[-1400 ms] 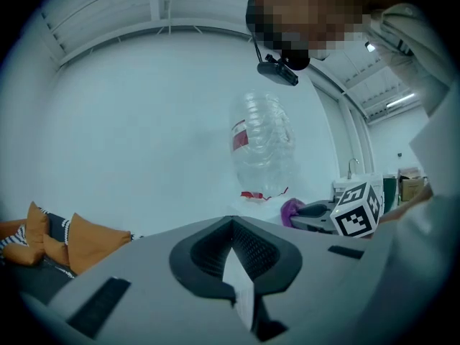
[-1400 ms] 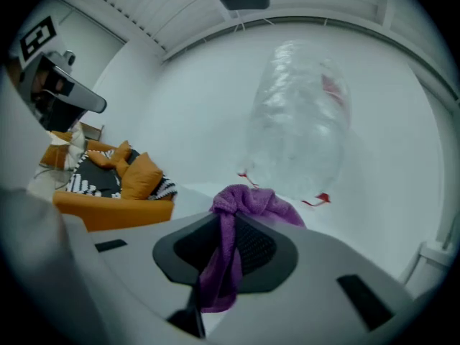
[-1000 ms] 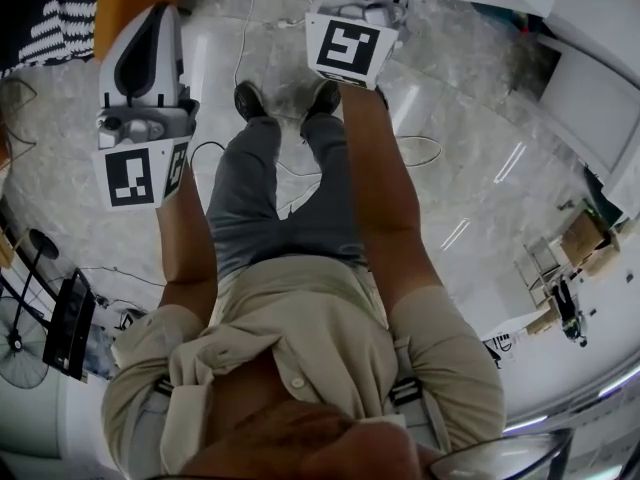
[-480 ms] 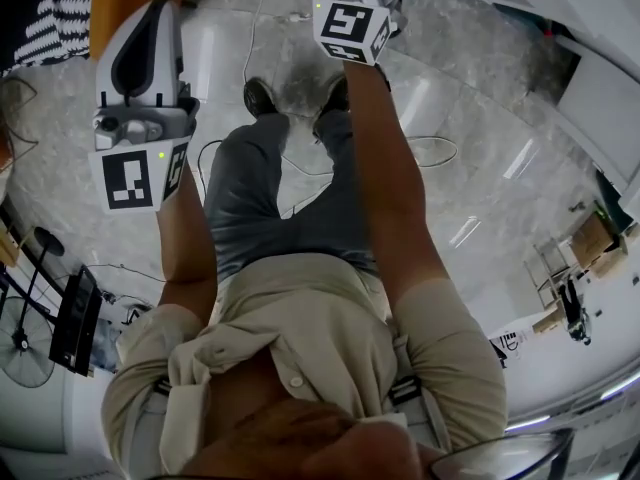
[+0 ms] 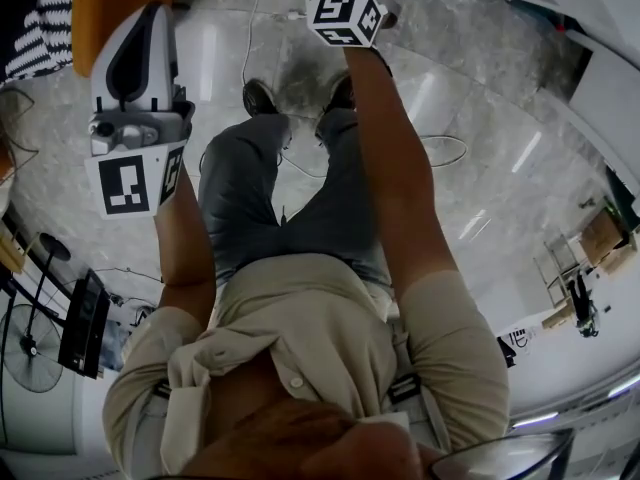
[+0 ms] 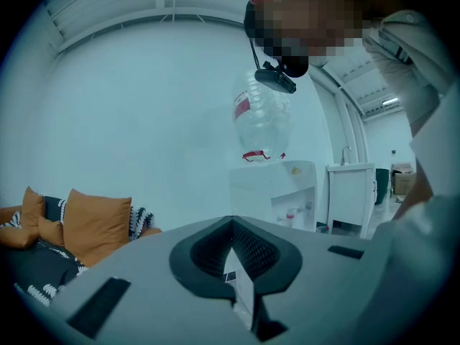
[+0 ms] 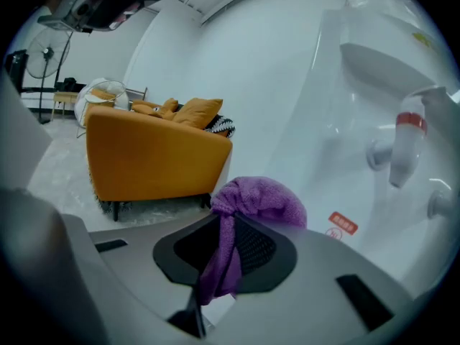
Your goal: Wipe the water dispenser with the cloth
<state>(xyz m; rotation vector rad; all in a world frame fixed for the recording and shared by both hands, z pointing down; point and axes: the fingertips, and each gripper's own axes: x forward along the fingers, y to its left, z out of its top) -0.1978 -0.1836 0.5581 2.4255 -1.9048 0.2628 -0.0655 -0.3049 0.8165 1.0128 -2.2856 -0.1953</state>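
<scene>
In the right tool [image 7: 224, 228]: a purple cloth [image 7: 260, 201]! The jaws are clamped on a hanging fold of it, held apart only by the fabric's thickness. The bunched head bulges out past the tips.
Cloth's place: close in front of the white front panel of the water dispenser [image 7: 338, 142], below the taps. Whether it touches the panel can't be told from here.
Tap [image 7: 404, 146]: red-capped, sticking out of the recess at upper right, with a paler one lower down at the edge of the right gripper view.
Sticker [image 7: 343, 223]: small and red, low on the panel just right of the cloth. It has white print and a round mark, too small to read.
Left tool [image 6: 231, 227]: jaws fully together with nothing between them, pointing across the room at the dispenser, which stands well apart against the pale wall.
Bottle [image 6: 262, 117]: clear, upturned on top of the dispenser. A red label band crosses it and there is red at the neck. The lettering is not legible.
Marker cubes: one on the right tool [image 5: 345, 16] and one on the left [image 5: 130, 183]. Both carry black-and-white square patterns, no letters.
Sofa [image 7: 154, 157]: orange, with orange cushions and a black-and-white striped one.
Floor [image 5: 480, 168]: glossy pale marble, with thin cables trailing across it.
</scene>
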